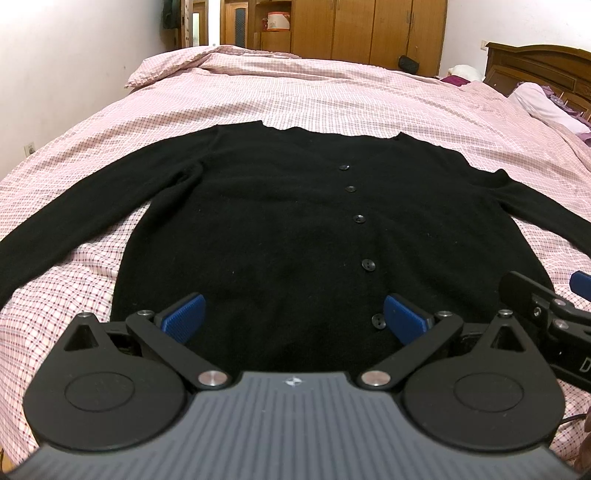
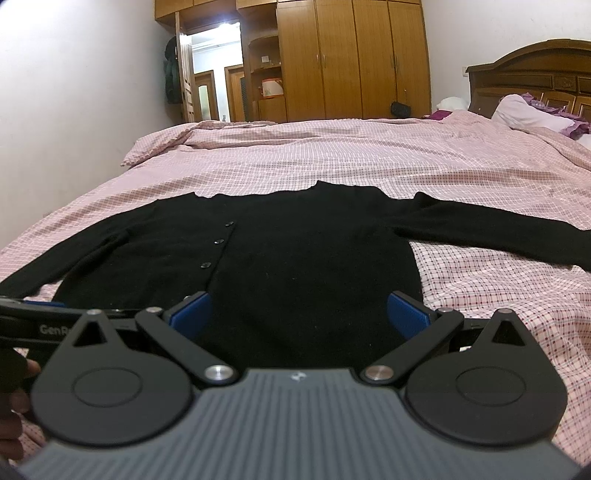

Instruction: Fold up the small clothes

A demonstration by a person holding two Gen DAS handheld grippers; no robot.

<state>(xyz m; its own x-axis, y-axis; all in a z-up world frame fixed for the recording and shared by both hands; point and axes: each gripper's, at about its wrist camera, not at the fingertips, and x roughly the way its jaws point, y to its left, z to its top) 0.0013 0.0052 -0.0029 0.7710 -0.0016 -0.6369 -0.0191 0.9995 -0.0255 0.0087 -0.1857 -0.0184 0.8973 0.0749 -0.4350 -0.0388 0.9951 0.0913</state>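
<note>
left gripper point(image 1: 293, 314) spread wide, right gripper point(image 2: 299, 312) likewise

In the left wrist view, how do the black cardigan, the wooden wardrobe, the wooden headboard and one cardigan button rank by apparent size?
1. black cardigan
2. wooden wardrobe
3. wooden headboard, though the frame edge cuts it off
4. cardigan button

The cardigan lies much nearer the camera, so true sizes stay unsure.

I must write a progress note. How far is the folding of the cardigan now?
Done: the cardigan lies flat on the bed, buttoned, with both sleeves spread out. In hand: nothing; the left gripper and right gripper are both open over the near hem, holding no cloth. Left: every fold; no sleeve or side is turned in yet.
</note>
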